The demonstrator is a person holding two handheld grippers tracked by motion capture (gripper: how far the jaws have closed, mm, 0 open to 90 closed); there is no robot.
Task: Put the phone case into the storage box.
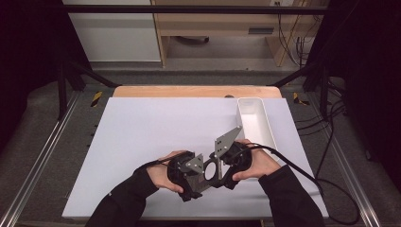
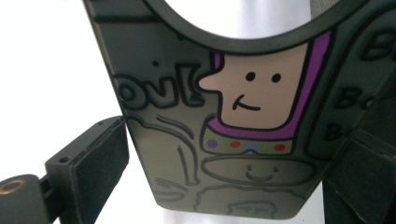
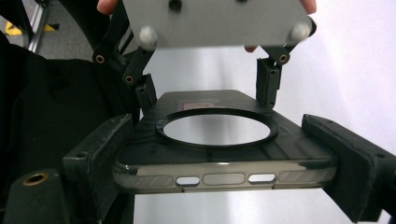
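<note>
Hand-held grippers (image 1: 206, 171) face to face, both clamping phone case (image 3: 219, 140).

High view: we note even, bright light on the white table (image 1: 142, 142), while the surroundings fall away into near black at both sides. Shadows under the hands are faint and soft. The frame is slightly soft overall, low in detail.

Left gripper view: the background blows out to pure white; the phone case (image 2: 224, 130) sits very close and mildly blurred, its printed lines soft-edged.

Right gripper view: we see a grey sheen on the table through the case's ring, the near jaws soft, the left side dim.
</note>
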